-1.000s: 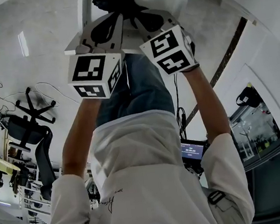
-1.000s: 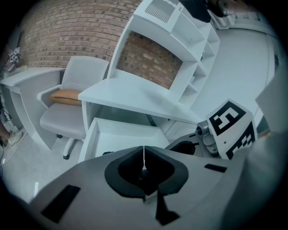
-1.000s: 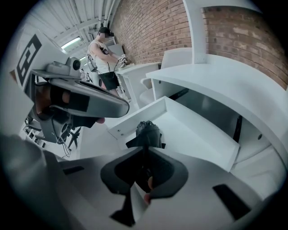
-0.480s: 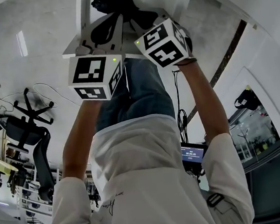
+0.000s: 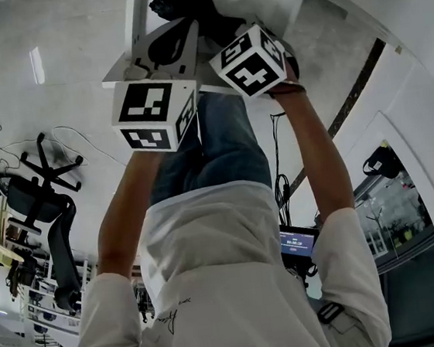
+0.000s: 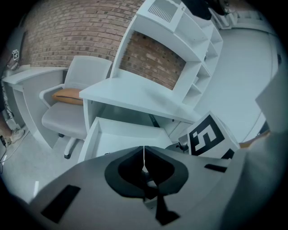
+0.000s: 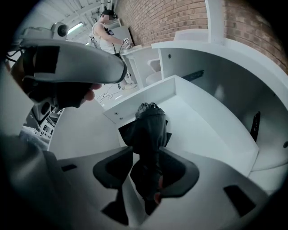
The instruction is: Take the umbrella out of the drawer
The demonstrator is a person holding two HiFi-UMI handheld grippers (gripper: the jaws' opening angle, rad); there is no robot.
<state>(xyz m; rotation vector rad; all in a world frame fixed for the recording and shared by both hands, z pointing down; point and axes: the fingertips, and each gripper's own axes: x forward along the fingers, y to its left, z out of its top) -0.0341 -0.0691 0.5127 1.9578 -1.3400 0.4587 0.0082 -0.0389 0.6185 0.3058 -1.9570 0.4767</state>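
Note:
A black folded umbrella (image 7: pixel 148 128) lies in the open white drawer (image 7: pixel 204 121). In the right gripper view my right gripper (image 7: pixel 146 152) points steeply down over it. Its jaws have just been opening, and the umbrella now sits between them with no clear squeeze on it. In the head view the umbrella (image 5: pixel 182 2) shows at the top, just beyond the right gripper's marker cube (image 5: pixel 249 60). My left gripper (image 6: pixel 144 156) is shut on nothing and hangs above the drawer's front (image 6: pixel 119 134), beside the right one.
The drawer belongs to a white desk (image 6: pixel 135 95) with a shelf unit (image 6: pixel 180 38) against a brick wall. A grey chair (image 6: pixel 72 103) stands left of the desk. A black office chair (image 5: pixel 45 204) and a standing person (image 7: pixel 105 33) are farther off.
In the head view the right gripper's cube has shifted up the picture toward the umbrella and rolled a little. The left gripper stays about where it was.

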